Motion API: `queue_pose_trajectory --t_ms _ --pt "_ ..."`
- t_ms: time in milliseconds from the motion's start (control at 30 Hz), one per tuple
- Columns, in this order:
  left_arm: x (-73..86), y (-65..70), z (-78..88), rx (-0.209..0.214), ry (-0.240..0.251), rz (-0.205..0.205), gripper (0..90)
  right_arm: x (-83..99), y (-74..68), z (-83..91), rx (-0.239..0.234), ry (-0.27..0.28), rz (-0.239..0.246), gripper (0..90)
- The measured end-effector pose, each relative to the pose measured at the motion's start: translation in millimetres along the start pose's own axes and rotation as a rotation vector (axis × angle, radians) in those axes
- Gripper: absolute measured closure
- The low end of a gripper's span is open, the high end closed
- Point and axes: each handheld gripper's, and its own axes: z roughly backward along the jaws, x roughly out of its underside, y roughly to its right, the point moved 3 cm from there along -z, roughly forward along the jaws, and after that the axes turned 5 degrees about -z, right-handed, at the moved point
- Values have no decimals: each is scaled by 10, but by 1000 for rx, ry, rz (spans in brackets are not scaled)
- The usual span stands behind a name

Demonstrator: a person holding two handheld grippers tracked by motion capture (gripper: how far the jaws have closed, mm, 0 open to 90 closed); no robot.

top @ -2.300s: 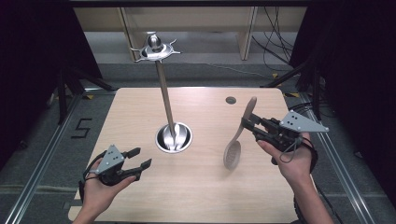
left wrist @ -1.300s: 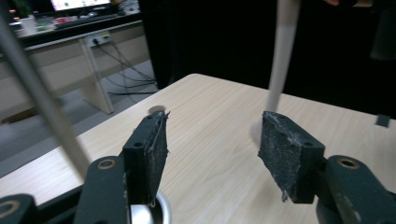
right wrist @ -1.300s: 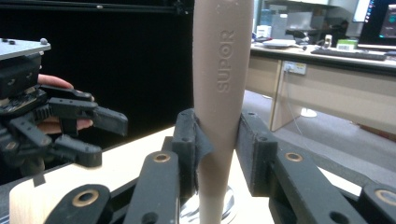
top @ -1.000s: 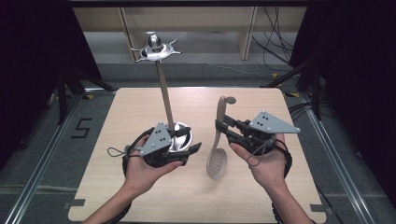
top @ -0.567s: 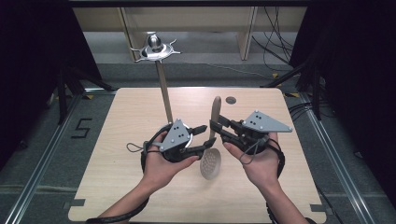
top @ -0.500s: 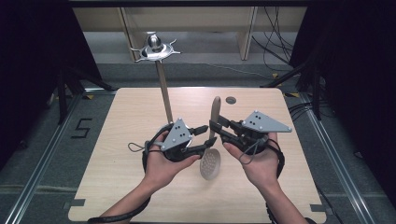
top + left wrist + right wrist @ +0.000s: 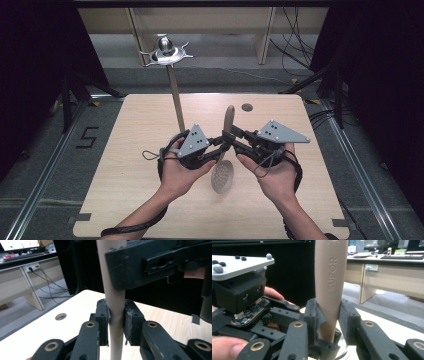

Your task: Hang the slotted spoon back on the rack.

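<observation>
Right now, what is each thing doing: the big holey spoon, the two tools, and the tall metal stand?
Slotted spoon: upright, off the table, bowl down, handle up, held by both tools.
Left tool: has just been closing, now shut on the spoon's handle, lower down.
Right tool: shut on the spoon's handle, higher up.
Metal stand: upright on the table, nothing hanging from its top hooks.
Table: round hole near its far edge.

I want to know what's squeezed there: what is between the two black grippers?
The beige plastic slotted spoon stands upright between the left gripper and the right gripper. Both sets of jaws clamp its handle, as the high view and both gripper views show.
</observation>
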Motion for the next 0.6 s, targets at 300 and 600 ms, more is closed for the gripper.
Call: queue_pose_trajectory --t_ms 300,600 --pt "53 -94 98 -4 -33 19 769 -22 -17 39 -32 -10 -46 503" --pt "51 -248 278 -20 -37 13 769 -65 47 268 -23 49 -39 458"
